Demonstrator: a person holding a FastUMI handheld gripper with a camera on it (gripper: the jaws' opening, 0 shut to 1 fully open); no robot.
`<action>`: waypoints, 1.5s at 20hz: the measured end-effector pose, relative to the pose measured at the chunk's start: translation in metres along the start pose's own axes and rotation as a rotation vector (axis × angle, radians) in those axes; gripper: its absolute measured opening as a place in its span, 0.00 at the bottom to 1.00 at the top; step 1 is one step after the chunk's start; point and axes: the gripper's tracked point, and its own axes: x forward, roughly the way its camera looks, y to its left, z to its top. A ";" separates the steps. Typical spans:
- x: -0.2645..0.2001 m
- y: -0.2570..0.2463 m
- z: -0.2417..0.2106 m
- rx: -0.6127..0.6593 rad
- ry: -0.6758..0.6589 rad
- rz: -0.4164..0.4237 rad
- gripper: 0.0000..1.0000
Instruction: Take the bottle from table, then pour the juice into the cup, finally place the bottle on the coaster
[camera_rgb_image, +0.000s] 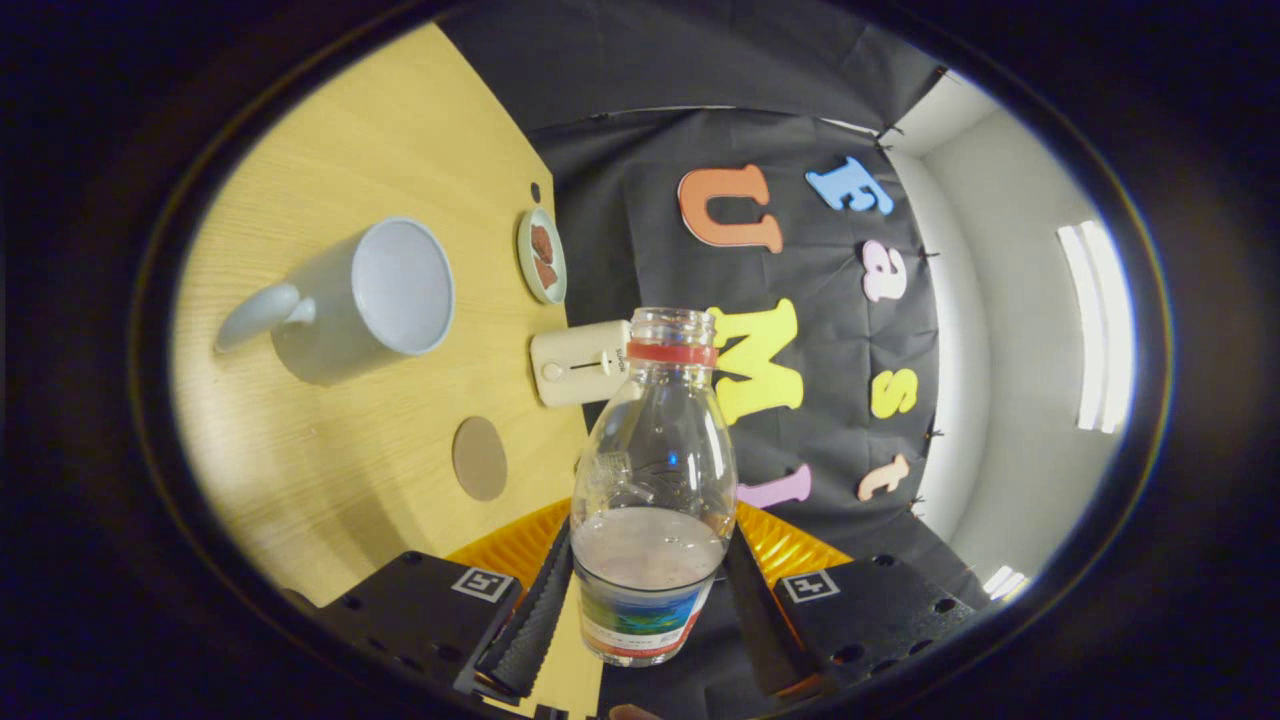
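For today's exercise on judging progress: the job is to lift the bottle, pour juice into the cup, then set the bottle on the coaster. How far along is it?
Done: the gripper is shut on the bottle, uncapped and part full. In hand: carrying it; the view is tilted. Left: the cup looks empty, so pouring remains, then placing on the bare coaster.

My tongs clamp the bottle from both sides, both fingers pressed to its lower body. It is uncapped, with pale juice low inside. Beyond it on the tilted wooden bench lie a grey cup, a round coaster, a small white toaster and a small dish.
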 end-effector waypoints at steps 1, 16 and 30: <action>0.002 0.000 0.002 -0.023 0.000 -0.002 0.82; 0.013 -0.004 0.010 -0.265 -0.017 -0.028 0.83; 0.008 -0.013 0.016 -0.349 -0.024 -0.061 0.82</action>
